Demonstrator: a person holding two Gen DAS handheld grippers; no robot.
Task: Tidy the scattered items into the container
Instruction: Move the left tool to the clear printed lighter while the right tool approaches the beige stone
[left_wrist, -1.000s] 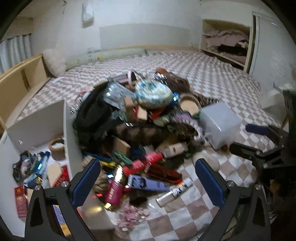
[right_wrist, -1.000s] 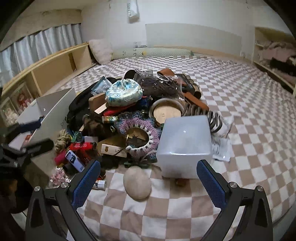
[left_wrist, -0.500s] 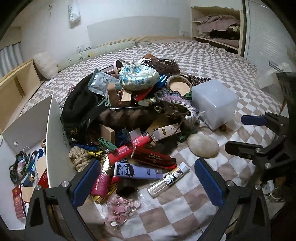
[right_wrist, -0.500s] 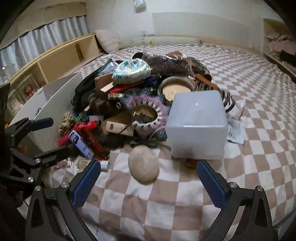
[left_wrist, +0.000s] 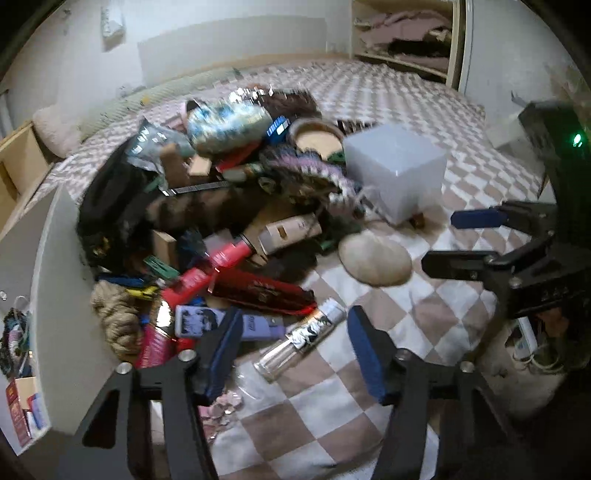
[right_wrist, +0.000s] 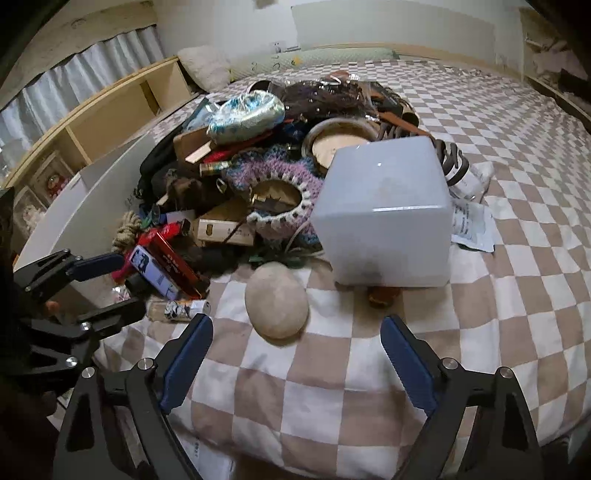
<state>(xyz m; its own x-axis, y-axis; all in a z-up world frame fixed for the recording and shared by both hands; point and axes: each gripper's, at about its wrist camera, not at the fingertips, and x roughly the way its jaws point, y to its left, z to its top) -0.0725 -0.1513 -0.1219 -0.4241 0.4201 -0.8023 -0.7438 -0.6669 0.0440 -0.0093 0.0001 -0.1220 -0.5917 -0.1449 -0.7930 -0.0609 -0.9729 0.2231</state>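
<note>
Both tools spread, nothing held: left gripper (left_wrist: 291, 347) sits over the clear glass tube with the black-and-white label (left_wrist: 301, 338) at the near edge of the pile, right gripper (right_wrist: 295, 354) faces the smooth beige oval stone (right_wrist: 276, 301) lying just in front of the frosted white plastic cube (right_wrist: 384, 214). White open-top storage box (left_wrist: 55, 280) is hard against the pile's left side, partly filled. I'd take the tube first: straddle its narrow width mid-length, pads (left_wrist: 364, 350) low to the checked blanket (right_wrist: 369, 373), close gently since glass rolls and slips, then carry left over the box wall.
</note>
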